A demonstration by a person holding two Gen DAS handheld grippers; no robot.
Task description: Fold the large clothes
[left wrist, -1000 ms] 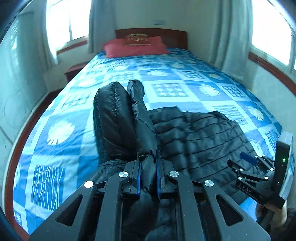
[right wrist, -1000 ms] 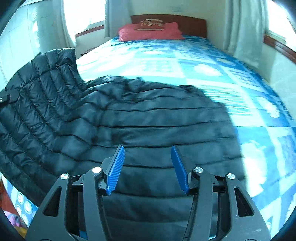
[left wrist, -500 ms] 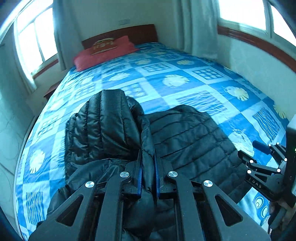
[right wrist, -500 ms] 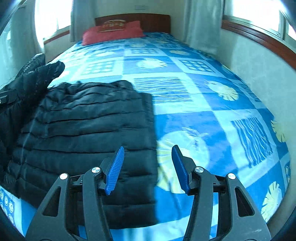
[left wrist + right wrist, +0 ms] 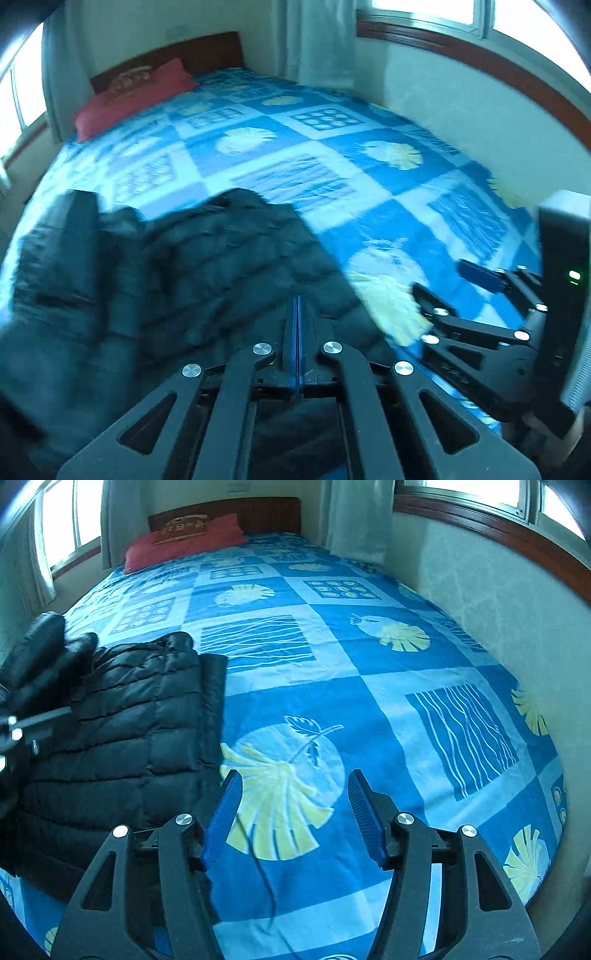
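Observation:
A black quilted puffer jacket [image 5: 184, 277] lies on the blue patterned bed, blurred in the left wrist view. My left gripper [image 5: 297, 306] hangs over the jacket's right part, shut, its blue pads pressed together with no fabric between them. In the right wrist view the jacket [image 5: 110, 738] lies at the left, with a sleeve raised at its far left corner. My right gripper [image 5: 293, 775] hovers over bare bedspread to the right of the jacket, its jaws opening with nothing between them. It also shows in the left wrist view as the right gripper [image 5: 447, 284].
The bedspread [image 5: 369, 686] stretches far and right to a wall with a wooden window sill [image 5: 480, 520]. A red pillow [image 5: 184, 542] lies by the headboard. A thin dark cable [image 5: 258, 867] trails between the right gripper's fingers. The left gripper's tip [image 5: 14, 727] pokes in at the left edge.
The left gripper let go of the jacket's sleeve and shut empty, swinging right. The right gripper moved right, off the jacket to over the bedspread, and opened a little wider.

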